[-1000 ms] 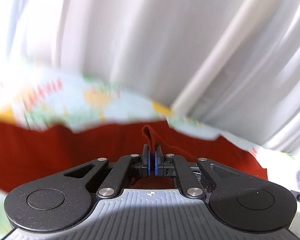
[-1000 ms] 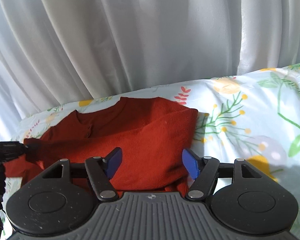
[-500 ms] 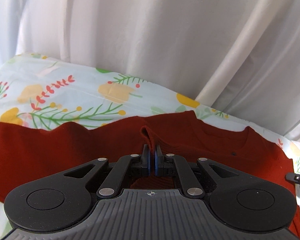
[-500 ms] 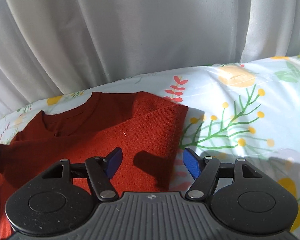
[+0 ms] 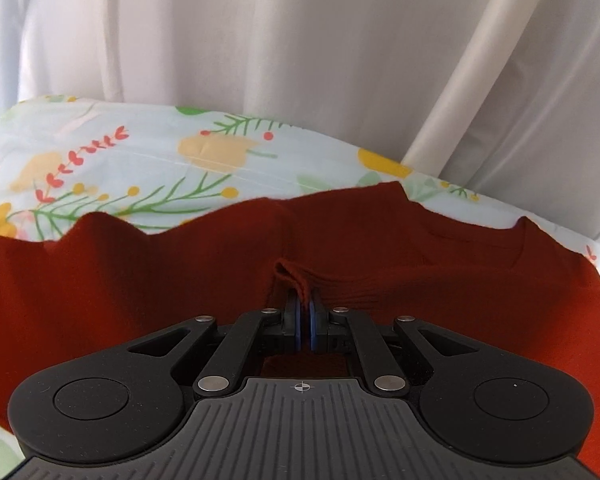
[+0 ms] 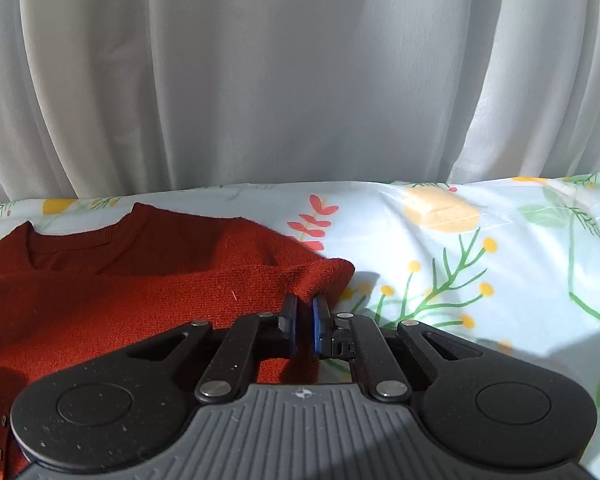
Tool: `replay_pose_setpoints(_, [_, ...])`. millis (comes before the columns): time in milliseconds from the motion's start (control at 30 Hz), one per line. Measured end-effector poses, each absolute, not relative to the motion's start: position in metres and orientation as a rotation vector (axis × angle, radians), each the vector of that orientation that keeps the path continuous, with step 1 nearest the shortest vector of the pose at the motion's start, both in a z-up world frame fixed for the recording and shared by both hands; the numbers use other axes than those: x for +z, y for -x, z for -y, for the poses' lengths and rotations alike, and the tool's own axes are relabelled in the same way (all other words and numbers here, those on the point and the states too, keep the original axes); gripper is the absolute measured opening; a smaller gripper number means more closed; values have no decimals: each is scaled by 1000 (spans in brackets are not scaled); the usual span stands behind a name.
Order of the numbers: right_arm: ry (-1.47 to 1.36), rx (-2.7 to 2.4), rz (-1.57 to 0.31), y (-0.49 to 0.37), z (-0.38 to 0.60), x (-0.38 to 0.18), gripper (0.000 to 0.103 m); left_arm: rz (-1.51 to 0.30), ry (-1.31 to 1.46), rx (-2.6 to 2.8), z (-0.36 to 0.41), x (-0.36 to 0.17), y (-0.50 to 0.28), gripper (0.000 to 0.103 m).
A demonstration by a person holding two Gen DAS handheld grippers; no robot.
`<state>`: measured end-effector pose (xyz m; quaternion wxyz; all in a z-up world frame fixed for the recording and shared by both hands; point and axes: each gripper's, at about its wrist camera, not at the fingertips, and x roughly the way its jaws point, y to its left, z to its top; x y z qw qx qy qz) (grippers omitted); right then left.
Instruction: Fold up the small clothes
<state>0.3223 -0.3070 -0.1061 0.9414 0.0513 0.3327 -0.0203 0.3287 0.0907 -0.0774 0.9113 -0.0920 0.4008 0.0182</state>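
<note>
Only right wrist view shows sweater (image 6: 140,300) neckline clearly.

right gripper (image 6: 304,322): jaws just closing, pinching the red sweater's (image 6: 140,280) right corner | sweater: lying collar-up on the floral sheet (image 6: 480,260) | white curtain (image 6: 280,72): hanging behind the far edge

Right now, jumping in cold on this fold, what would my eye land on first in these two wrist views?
The rust-red sweater, spread across the floral sheet with its neckline toward the white curtain. Next, both grippers: the left gripper is shut on a pinched fold of the knit, and the right gripper, whose jaws have just been closing, clamps the sweater's right-hand edge beside bare sheet.
</note>
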Motion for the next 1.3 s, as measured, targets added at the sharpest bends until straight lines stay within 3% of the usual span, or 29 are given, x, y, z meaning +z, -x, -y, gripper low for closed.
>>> replay_pose_setpoints(233, [-35, -107, -661, -325, 303, -109, 6, -819, 145, 61, -87, -80, -331, 6])
replay_pose_setpoints(300, [-31, -140, -697, -328, 305, -113, 5, -833, 141, 72, -88, -80, -328, 14])
replay_pose_setpoints(433, [-166, -109, -681, -301, 318, -96, 8, -864, 183, 77, -100, -70, -308, 20])
replay_pose_setpoints(500, [-276, -38, -667, -276, 323, -87, 30, -882, 217, 86, -107, -64, -292, 33])
replay_pose_setpoints(567, [-435, 57, -665, -250, 331, -86, 40, -904, 261, 89, -112, -59, -276, 35])
replay_pose_setpoints(700, [-733, 172, -742, -224, 340, -108, 40, -934, 322, 72, -111, -55, -244, 39])
replay_pose_setpoints(867, [-814, 127, -788, -230, 339, -132, 39, -980, 300, 25, -92, -58, -216, 44])
replay_pose_setpoints(1100, [-793, 55, -789, -222, 346, -137, 10, -1065, 270, 56, -85, -69, -165, 48])
replay_pose_setpoints(1300, [-799, 37, -779, -219, 352, -134, 7, -1115, 194, 164, -91, -59, -122, 53])
